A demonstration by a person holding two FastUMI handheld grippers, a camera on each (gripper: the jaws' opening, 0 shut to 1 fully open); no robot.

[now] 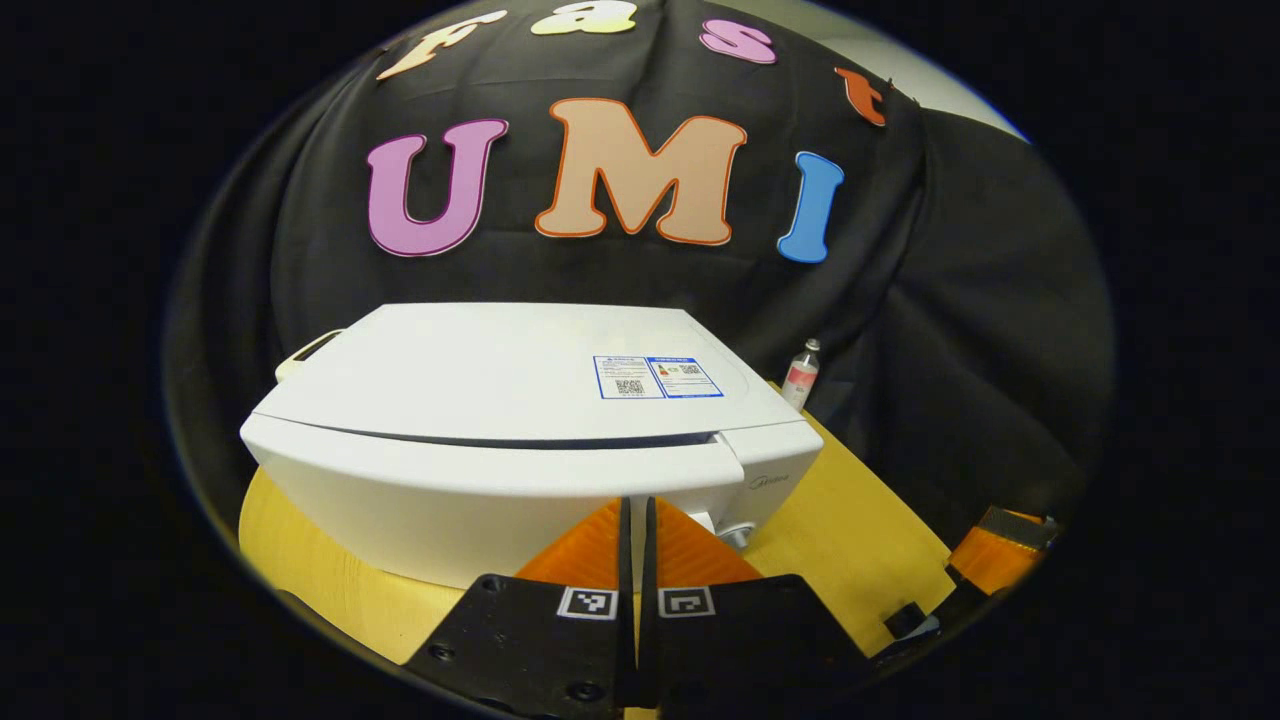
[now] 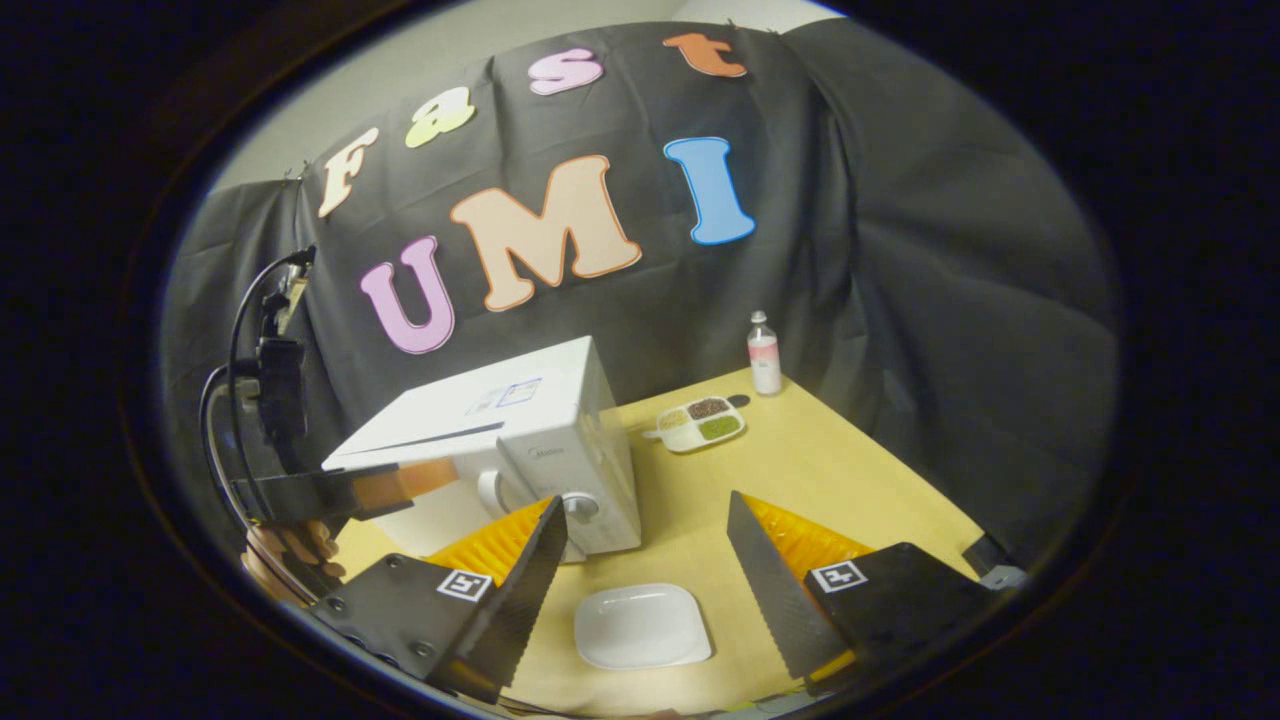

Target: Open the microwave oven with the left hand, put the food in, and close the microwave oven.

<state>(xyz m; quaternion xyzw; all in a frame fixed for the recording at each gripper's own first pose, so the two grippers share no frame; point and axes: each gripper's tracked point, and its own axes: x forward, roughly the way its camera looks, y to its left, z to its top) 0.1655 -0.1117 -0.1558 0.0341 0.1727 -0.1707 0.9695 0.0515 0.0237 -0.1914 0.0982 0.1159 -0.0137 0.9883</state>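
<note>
Right gripper view, divided tray (image 2: pixel 700 423) holding food, white plate (image 2: pixel 641 626) bare

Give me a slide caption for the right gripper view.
Open right gripper above a white plate, microwave closed, food tray behind.

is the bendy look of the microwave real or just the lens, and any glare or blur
Lens: in the left gripper view the microwave front bows strongly; in the right gripper view it looks boxier and the table edges curve. No strong glare in either; the white plate stays sharp, edges dim.
</note>
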